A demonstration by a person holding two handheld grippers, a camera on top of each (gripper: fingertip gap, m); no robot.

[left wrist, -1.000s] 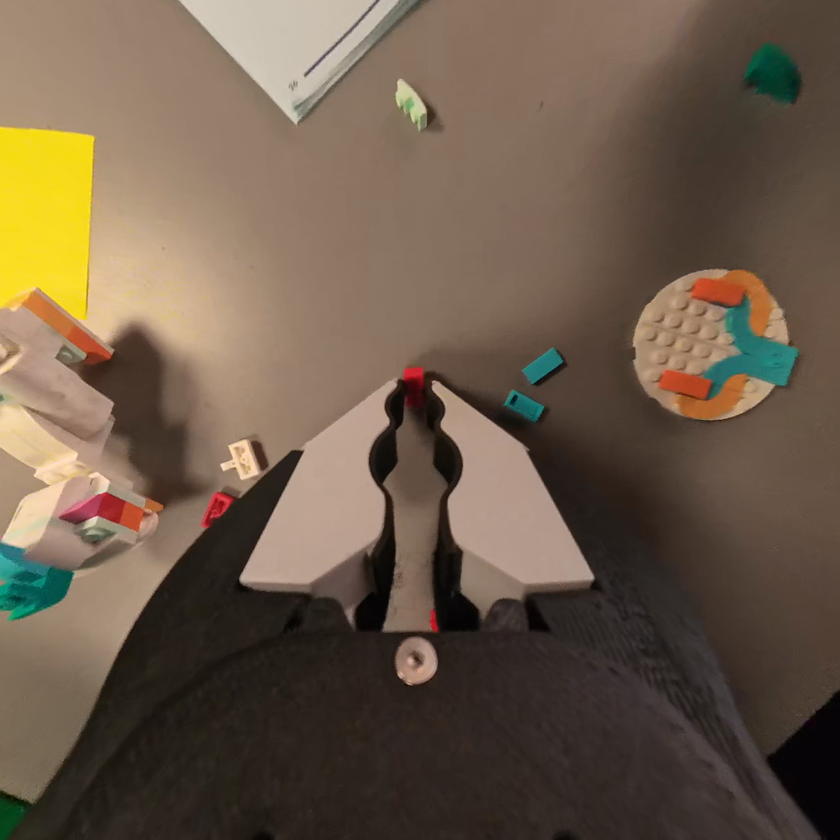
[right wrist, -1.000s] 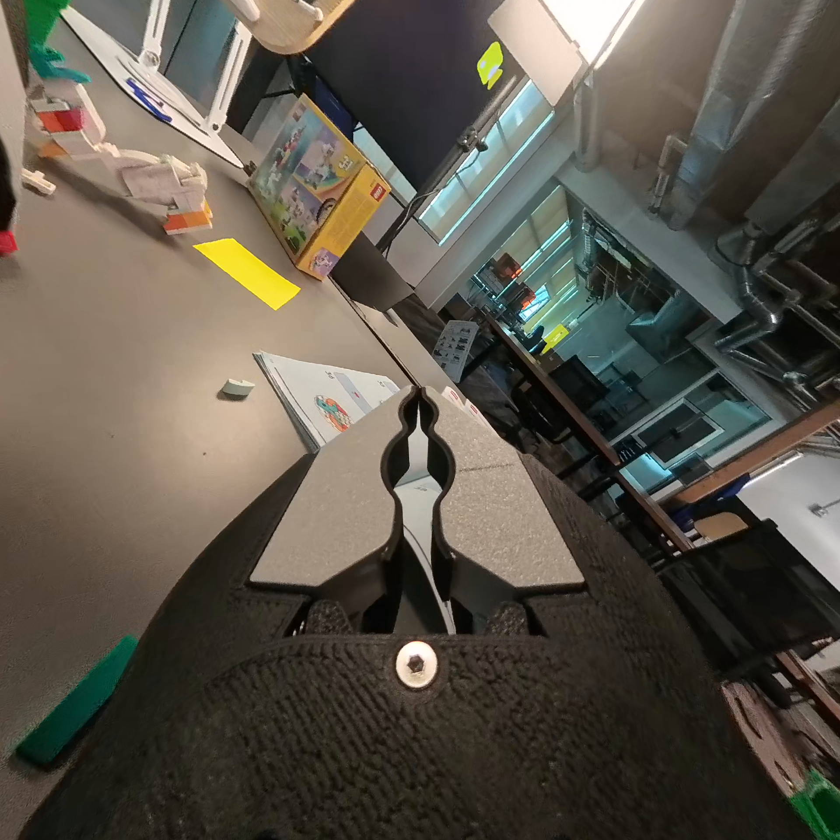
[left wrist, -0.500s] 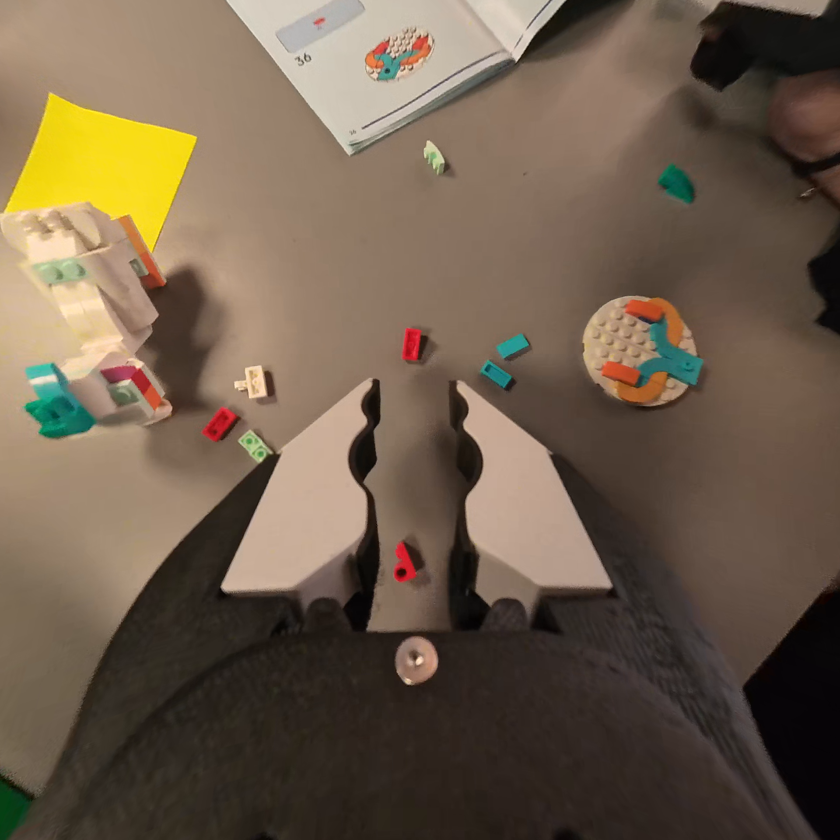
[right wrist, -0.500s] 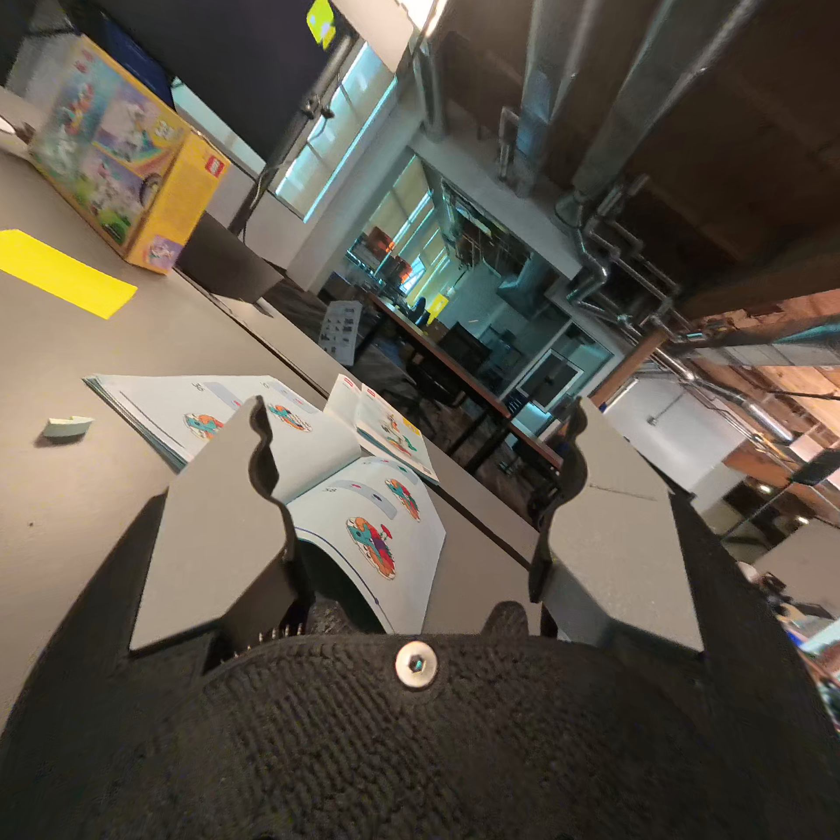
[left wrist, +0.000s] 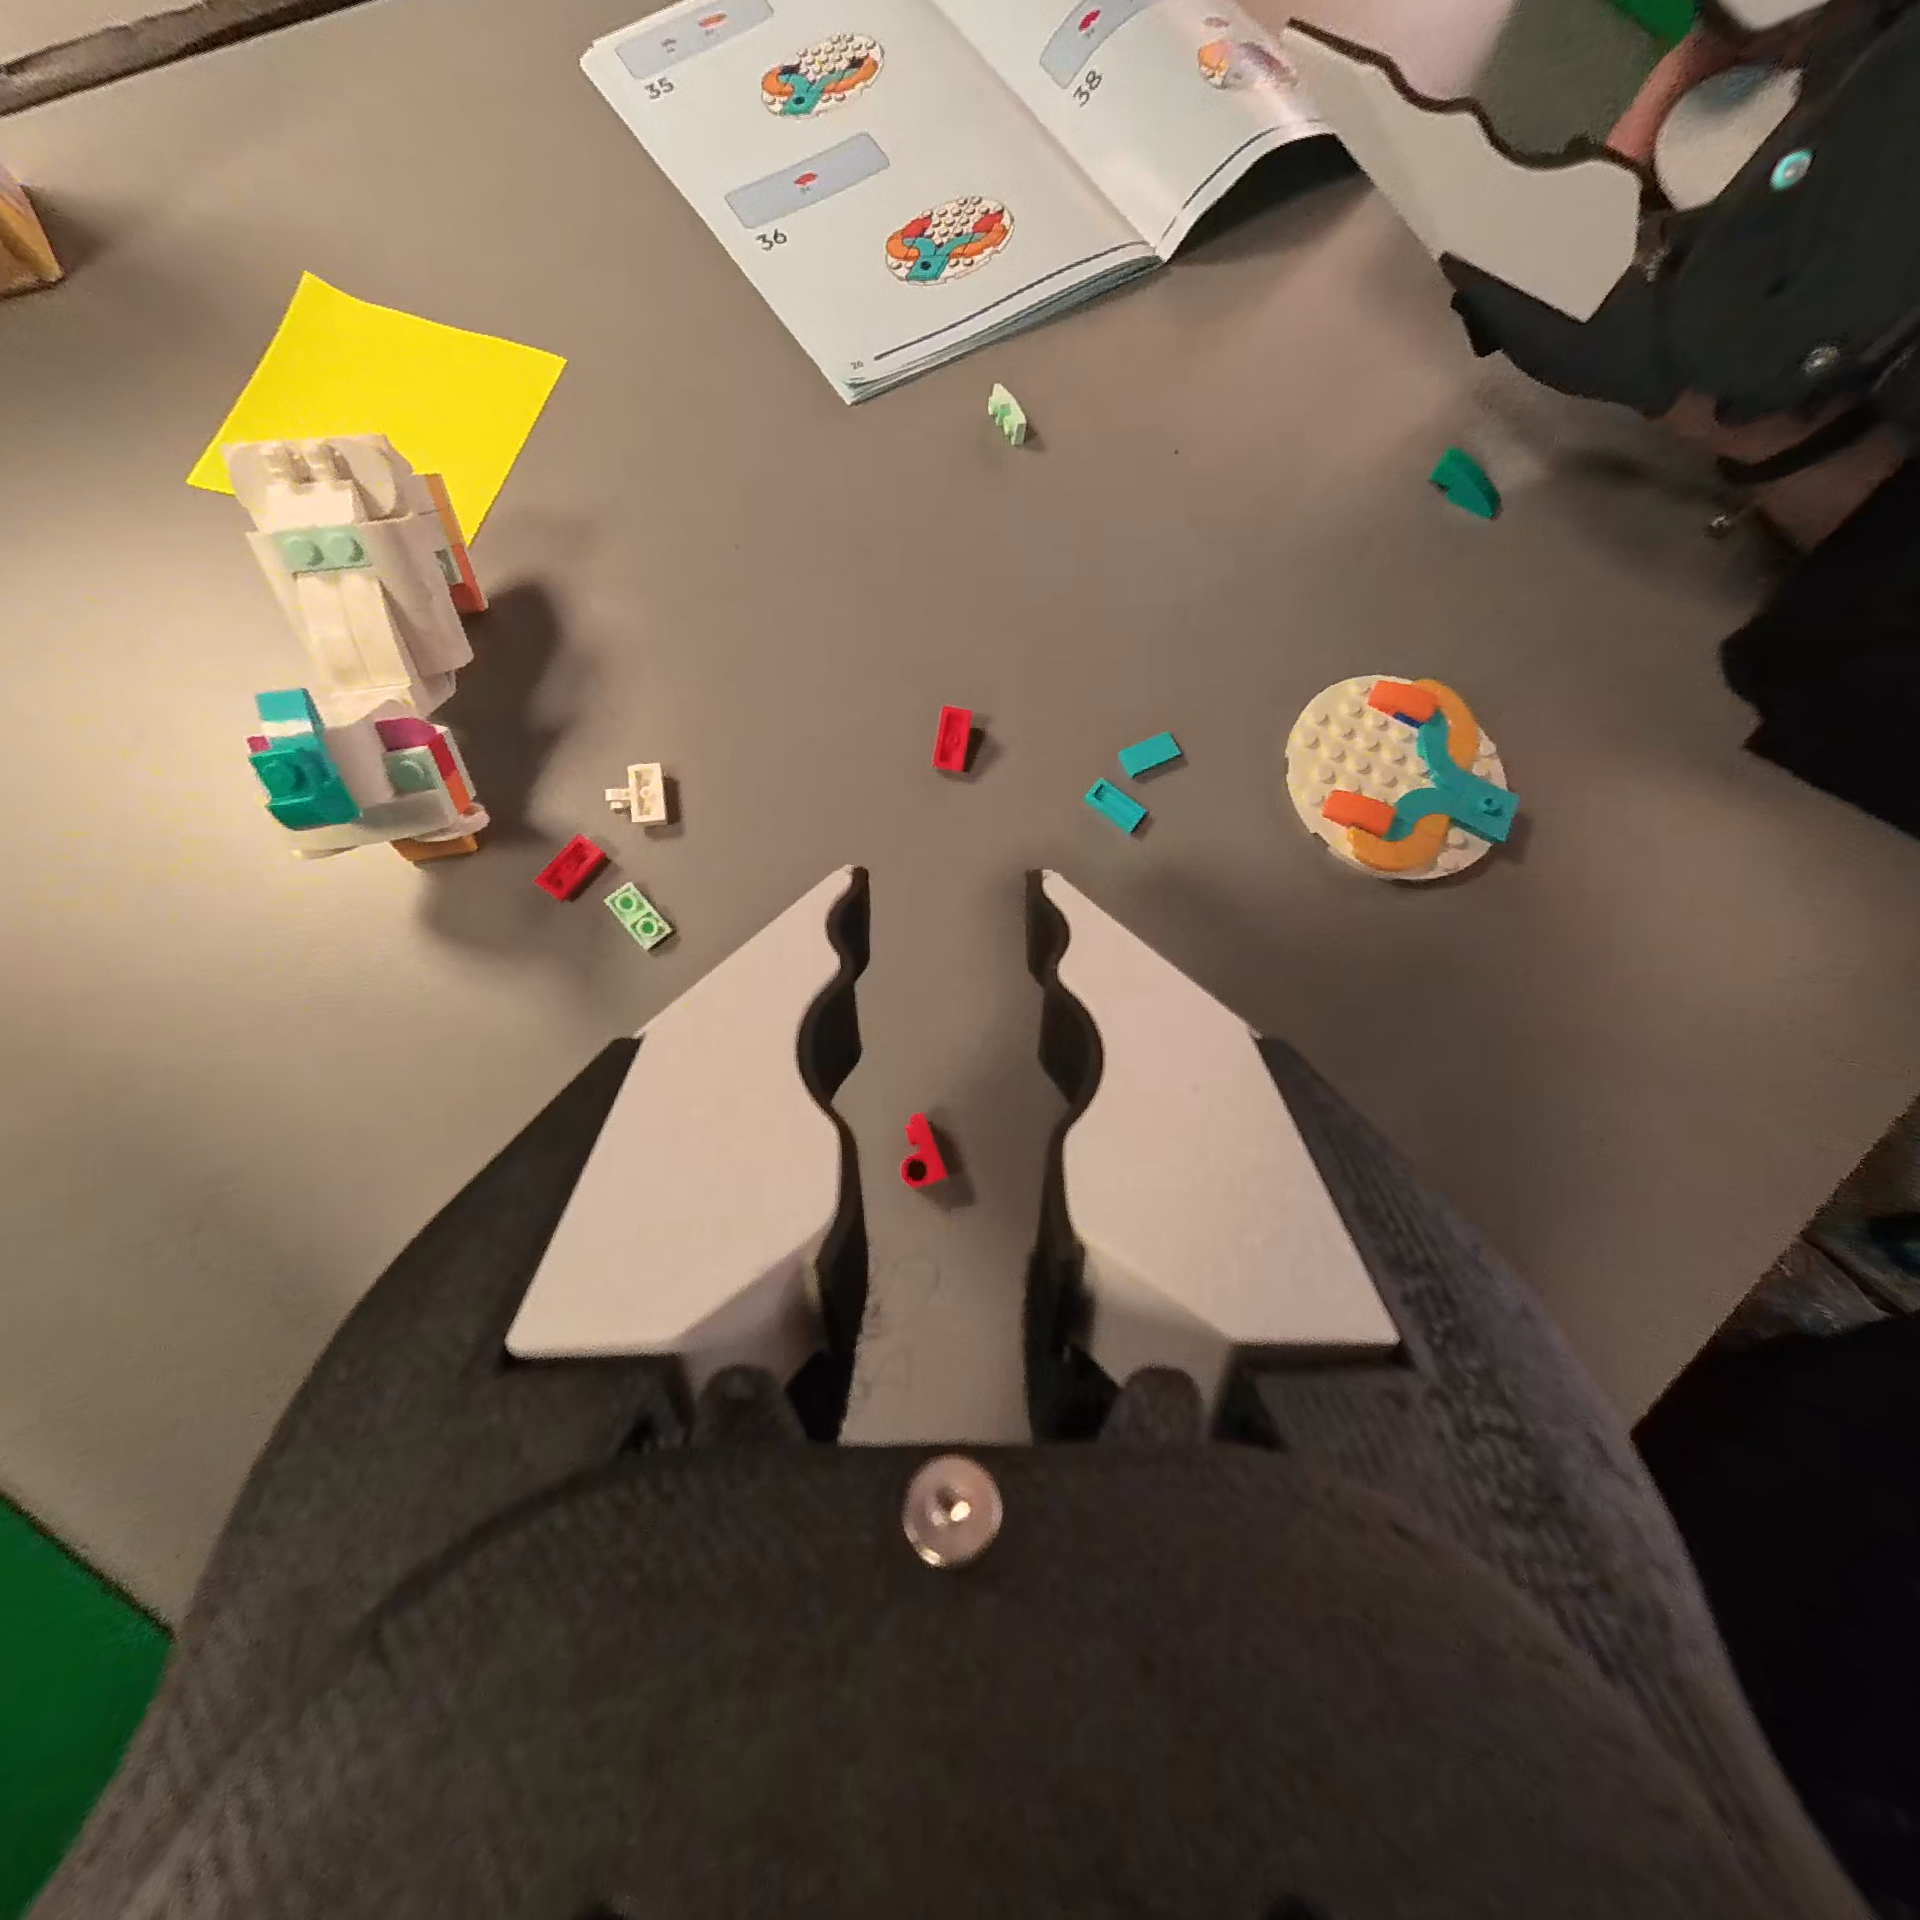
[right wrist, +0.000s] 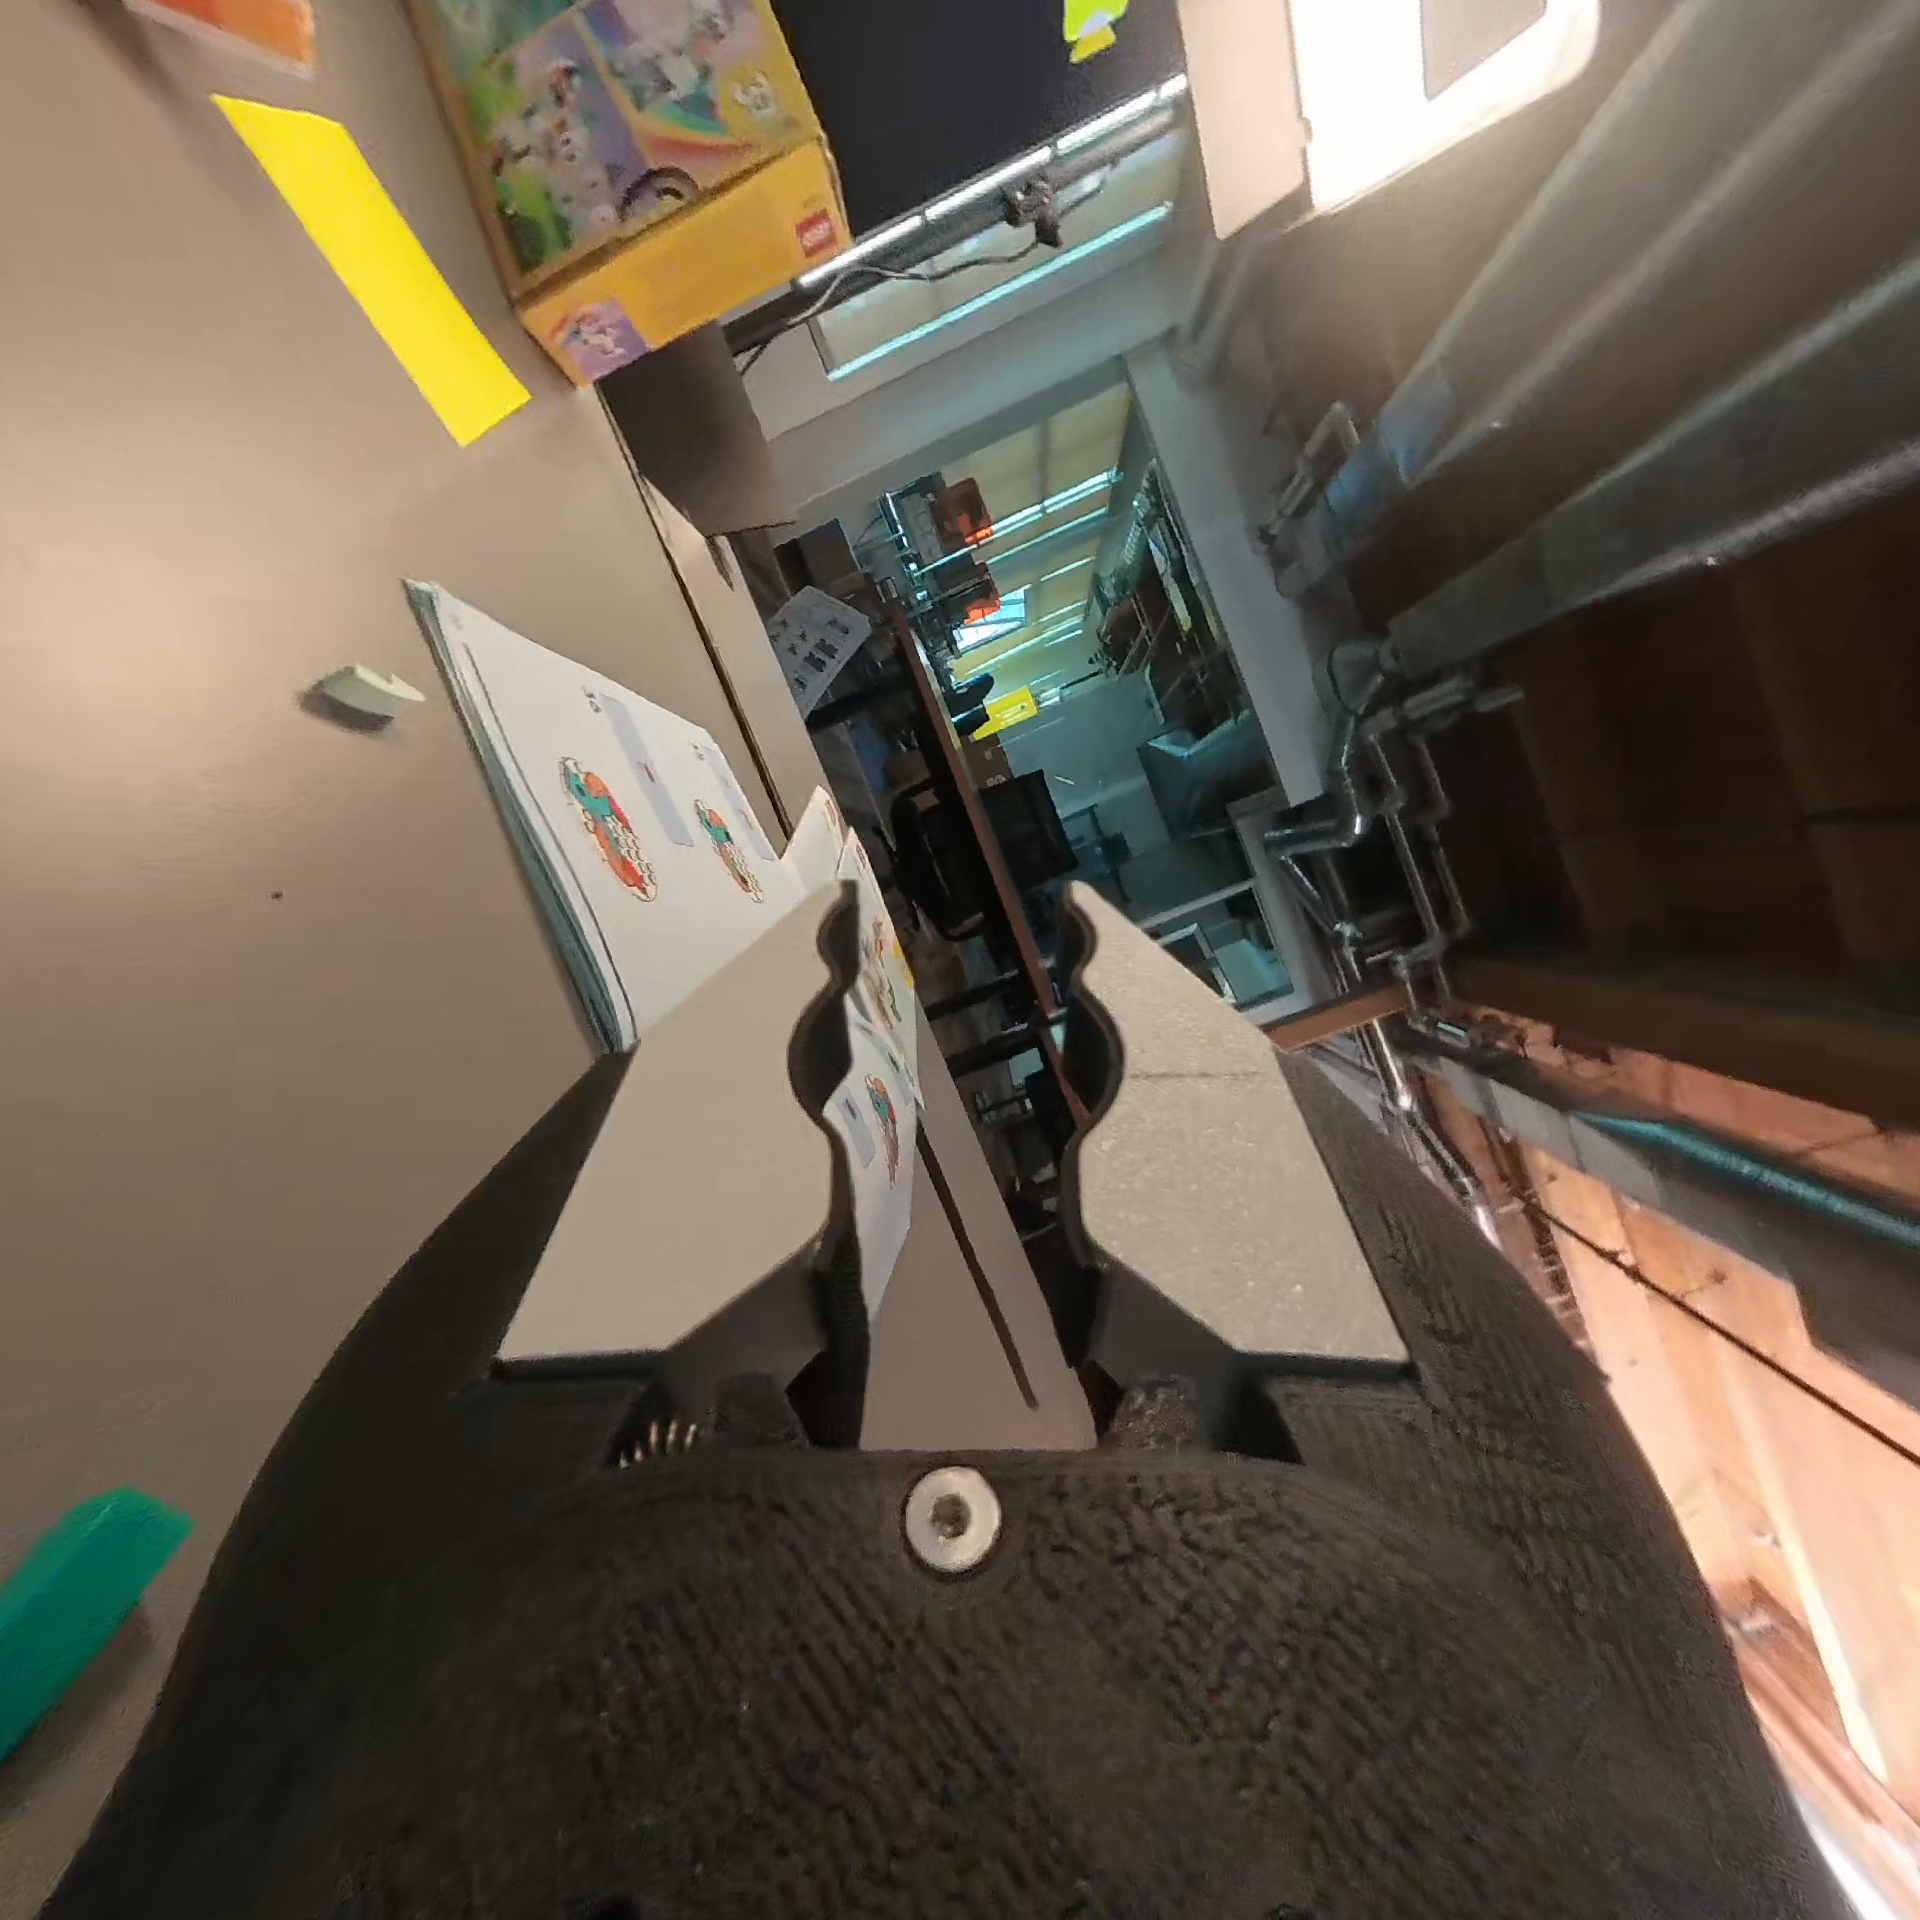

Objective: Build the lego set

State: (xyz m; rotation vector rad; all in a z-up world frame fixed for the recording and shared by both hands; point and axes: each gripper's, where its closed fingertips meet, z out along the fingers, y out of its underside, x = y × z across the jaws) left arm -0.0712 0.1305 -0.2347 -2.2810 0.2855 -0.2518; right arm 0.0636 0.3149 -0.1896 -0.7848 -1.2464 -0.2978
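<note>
Grey matte counter (left wrist: 1299,582) underfoot of everything, evenly lit with soft shadows. Beyond its far edge, a long workshop hall with tall bright windows (right wrist: 997,281), a dark screen (right wrist: 935,94) and a glowing ceiling panel (right wrist: 1444,94). Metal ducts and pipes (right wrist: 1392,790) overhead against wooden ceiling boards (right wrist: 1704,1320). More desks (right wrist: 997,997) and dark chairs (right wrist: 935,862) farther back, blurred by distance.

A grey bench (left wrist: 1195,582) carries an open instruction booklet (left wrist: 935,187), yellow paper (left wrist: 384,384), a white brick figure (left wrist: 353,634), a round studded plate (left wrist: 1392,779) and scattered loose bricks.
</note>
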